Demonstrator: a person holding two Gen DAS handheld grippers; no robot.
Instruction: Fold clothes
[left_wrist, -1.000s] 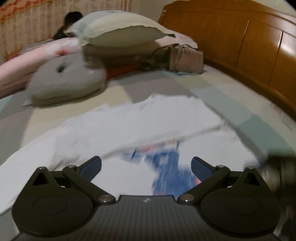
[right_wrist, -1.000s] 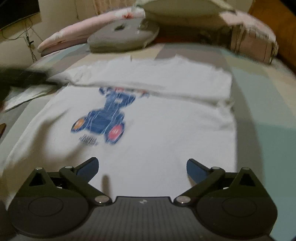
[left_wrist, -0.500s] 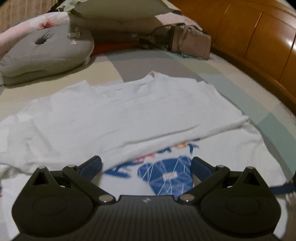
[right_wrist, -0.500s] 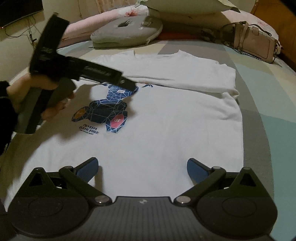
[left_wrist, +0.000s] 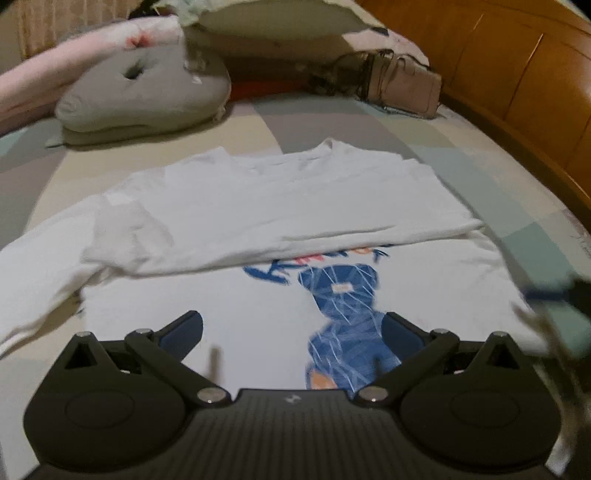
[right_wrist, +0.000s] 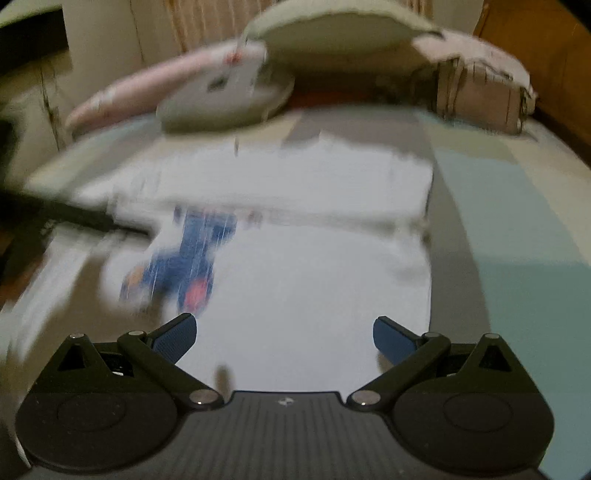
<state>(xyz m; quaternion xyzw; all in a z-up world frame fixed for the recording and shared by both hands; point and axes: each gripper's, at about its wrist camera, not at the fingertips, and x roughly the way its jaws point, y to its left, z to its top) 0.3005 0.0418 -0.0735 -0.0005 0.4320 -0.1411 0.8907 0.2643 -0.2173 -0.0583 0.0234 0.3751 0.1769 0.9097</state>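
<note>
A white shirt (left_wrist: 280, 206) with a blue printed figure (left_wrist: 343, 314) lies flat on the bed, its far part folded toward me over the print's top. My left gripper (left_wrist: 291, 328) hovers open over the near part of the shirt, nothing between its fingers. In the right wrist view the same shirt (right_wrist: 314, 288) shows blurred, and my right gripper (right_wrist: 284, 336) is open above its near right part, holding nothing. The left gripper (right_wrist: 74, 218) appears there as a dark blurred bar at the shirt's left edge. The right gripper (left_wrist: 554, 291) is a blur at the left wrist view's right edge.
A grey cushion (left_wrist: 144, 96), a pink pillow (left_wrist: 55, 77) and a larger pillow (left_wrist: 266, 22) lie at the head of the bed. A beige handbag (left_wrist: 402, 88) sits beside the wooden headboard (left_wrist: 517, 74). The patchwork bedsheet (left_wrist: 498, 177) extends to the right.
Both grippers stay open and have shifted over the shirt. The left view has drawn back slightly and swung right. The right view has blurred with motion, and the hand that held the left gripper is out of view.
</note>
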